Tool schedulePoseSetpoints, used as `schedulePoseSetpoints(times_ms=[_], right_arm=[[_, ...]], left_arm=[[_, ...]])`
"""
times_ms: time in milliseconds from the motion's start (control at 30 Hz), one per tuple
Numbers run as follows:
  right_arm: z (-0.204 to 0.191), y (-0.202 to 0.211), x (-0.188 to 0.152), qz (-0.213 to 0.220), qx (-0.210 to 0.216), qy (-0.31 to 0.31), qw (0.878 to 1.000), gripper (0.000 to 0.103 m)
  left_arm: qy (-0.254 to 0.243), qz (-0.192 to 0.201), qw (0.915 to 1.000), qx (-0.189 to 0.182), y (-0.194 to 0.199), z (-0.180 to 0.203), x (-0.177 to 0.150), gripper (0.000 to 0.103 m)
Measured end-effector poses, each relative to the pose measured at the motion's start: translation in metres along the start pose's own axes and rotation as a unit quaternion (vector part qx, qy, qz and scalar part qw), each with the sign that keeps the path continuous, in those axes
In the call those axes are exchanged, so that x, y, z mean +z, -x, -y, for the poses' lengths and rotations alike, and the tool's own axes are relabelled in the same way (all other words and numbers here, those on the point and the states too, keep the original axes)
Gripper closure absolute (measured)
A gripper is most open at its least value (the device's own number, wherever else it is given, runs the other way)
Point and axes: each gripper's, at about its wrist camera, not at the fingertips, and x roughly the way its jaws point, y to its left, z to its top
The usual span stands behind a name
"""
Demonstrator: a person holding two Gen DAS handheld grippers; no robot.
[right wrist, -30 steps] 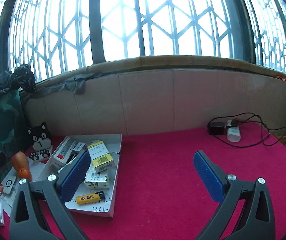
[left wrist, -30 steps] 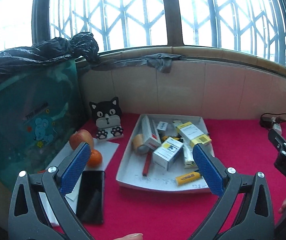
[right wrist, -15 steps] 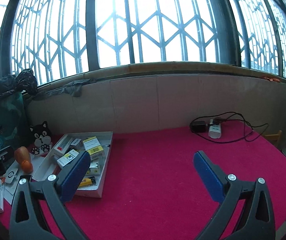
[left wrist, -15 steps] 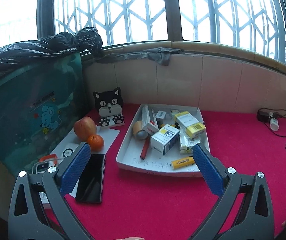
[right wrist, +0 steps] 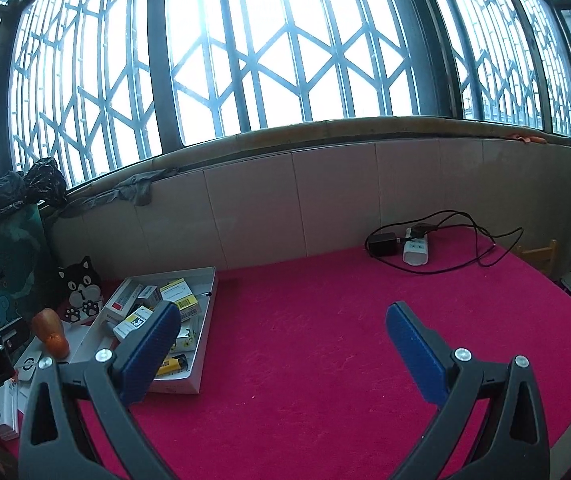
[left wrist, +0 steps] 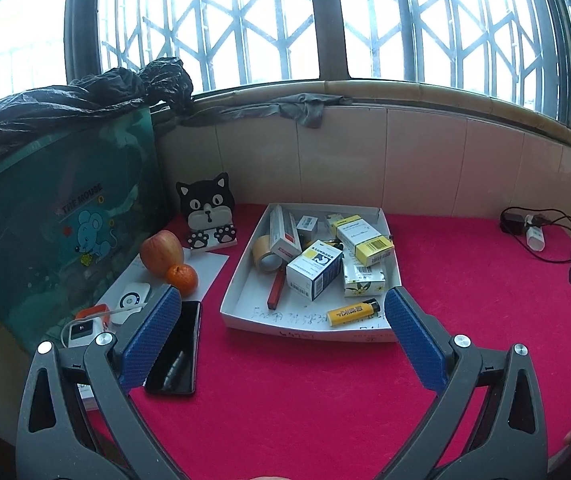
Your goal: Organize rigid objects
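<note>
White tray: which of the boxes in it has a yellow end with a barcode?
The long white box at the tray's far right corner, lying atop others.

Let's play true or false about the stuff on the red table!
1. The yellow lighter lies inside the white tray. True.
2. The orange sits inside the tray. False: it is outside, beside the apple.
3. The left gripper holds a box. False: its jaws are open and empty.
4. The black phone lies flat on the red cloth. True.
5. The right gripper is open. True.
</note>
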Motion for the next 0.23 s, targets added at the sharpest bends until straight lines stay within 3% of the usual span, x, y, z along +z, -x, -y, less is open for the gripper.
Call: schedulePoseSetpoints(times_ms=[233], right_arm=[[0.0002,-0.0056,-0.003,-0.012,0.001,0.0,1.0,0.0]], left_arm=[[0.0,-0.005,1.0,-0.005,-0.0053,-0.0013,-0.0022,0.0]])
